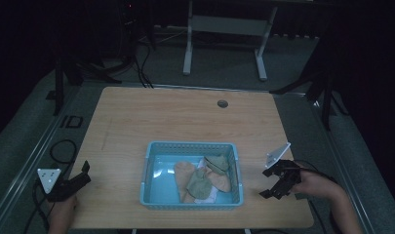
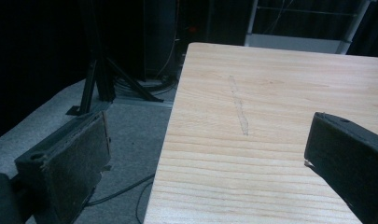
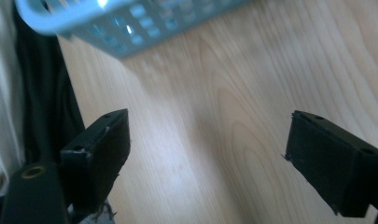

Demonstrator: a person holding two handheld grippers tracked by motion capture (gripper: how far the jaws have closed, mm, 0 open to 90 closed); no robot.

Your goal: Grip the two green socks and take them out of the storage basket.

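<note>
A light blue plastic basket (image 1: 151, 168) sits near the table's front edge and holds several soft cloth pieces (image 1: 201, 181) in tan, olive and white. My left gripper (image 1: 86, 173) rests at the table's front left corner, jaws open with nothing between them; in its own view the left gripper (image 2: 207, 149) straddles the table's left edge. My right gripper (image 1: 266, 182) hovers just right of the basket, open and empty. Its own view has the right gripper (image 3: 207, 151) over bare wood, with a corner of the basket (image 3: 130, 28) at the top left.
The wooden table (image 1: 185, 117) has a round cable hole (image 1: 222, 104) near its far edge. A white desk frame (image 1: 224, 29) stands on the grey floor behind. Black stands (image 1: 326, 83) and cables (image 1: 61, 151) flank the table.
</note>
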